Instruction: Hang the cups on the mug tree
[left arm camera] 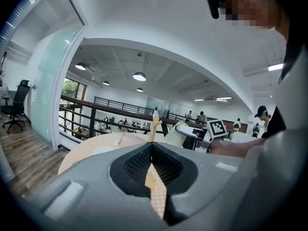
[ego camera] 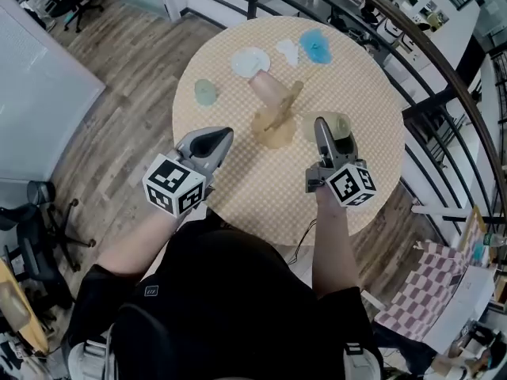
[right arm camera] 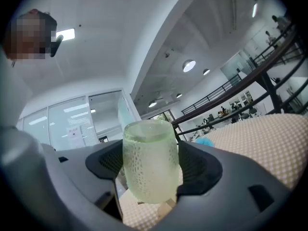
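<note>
While the fingers (right arm camera: 197, 165) of the right gripper (right arm camera: 150, 177) clamp a pale green, dimpled, translucent cup (right arm camera: 147, 148), those of the left gripper (left arm camera: 152, 162) are pressed together, empty. The wooden mug tree (ego camera: 277, 113) stands on the bench (ego camera: 261, 188).

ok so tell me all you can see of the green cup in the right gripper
The green cup is pale yellow-green and translucent, like frosted glass or plastic, with a dimpled wall and rounded body. No handle shows. It is clamped between the dark pads of the right gripper, which press its two sides. It is held over the round table, just right of the wooden mug tree and apart from it.
</note>
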Available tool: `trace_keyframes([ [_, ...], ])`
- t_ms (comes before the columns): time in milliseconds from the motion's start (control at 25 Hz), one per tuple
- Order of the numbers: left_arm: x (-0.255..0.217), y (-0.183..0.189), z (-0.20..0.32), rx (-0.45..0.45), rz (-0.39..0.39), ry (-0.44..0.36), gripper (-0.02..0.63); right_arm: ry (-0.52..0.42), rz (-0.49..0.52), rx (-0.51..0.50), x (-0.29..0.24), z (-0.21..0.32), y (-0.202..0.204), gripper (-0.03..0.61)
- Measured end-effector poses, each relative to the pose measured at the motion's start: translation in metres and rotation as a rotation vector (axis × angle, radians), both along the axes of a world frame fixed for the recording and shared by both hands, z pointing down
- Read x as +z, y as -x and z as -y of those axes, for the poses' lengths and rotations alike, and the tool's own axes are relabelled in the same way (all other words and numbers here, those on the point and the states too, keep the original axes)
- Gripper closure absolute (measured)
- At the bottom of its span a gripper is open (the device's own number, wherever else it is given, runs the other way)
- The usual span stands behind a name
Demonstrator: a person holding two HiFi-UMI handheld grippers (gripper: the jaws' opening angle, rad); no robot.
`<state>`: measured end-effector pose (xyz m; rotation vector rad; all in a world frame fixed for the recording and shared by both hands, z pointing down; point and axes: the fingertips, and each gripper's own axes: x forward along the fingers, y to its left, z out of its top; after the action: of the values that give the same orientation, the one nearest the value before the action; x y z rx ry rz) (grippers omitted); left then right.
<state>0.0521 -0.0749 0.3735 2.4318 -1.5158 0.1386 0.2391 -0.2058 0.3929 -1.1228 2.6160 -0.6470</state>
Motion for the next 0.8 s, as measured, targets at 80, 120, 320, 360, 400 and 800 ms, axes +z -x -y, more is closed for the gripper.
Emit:
trace_keyframes([
  [80, 0.002, -0.003, 0.000, 0.009, 0.006, 0.010, 0.607, 0.028, 0.046, 0.005, 0.007, 0.006, 0.004, 0.230],
  [120, 0.004, -0.005, -0.001, 0.012, 0.008, 0.015, 0.607, 0.040, 0.065, 0.006, 0.011, 0.008, 0.005, 0.230],
  [320, 0.011, -0.015, -0.003, 0.026, 0.035, 0.042, 0.607, 0.087, 0.157, 0.007, 0.029, 0.016, 0.008, 0.230],
  [360, 0.012, -0.016, -0.003, 0.026, 0.040, 0.048, 0.607, 0.097, 0.180, 0.009, 0.032, 0.018, 0.008, 0.230],
  [400, 0.014, -0.015, -0.003, 0.026, 0.046, 0.053, 0.607, 0.106, 0.204, 0.013, 0.035, 0.020, 0.009, 0.230],
  [800, 0.019, -0.010, -0.009, 0.021, 0.085, 0.089, 0.607, 0.198, 0.360, 0.095, 0.065, 0.033, 0.012, 0.230],
])
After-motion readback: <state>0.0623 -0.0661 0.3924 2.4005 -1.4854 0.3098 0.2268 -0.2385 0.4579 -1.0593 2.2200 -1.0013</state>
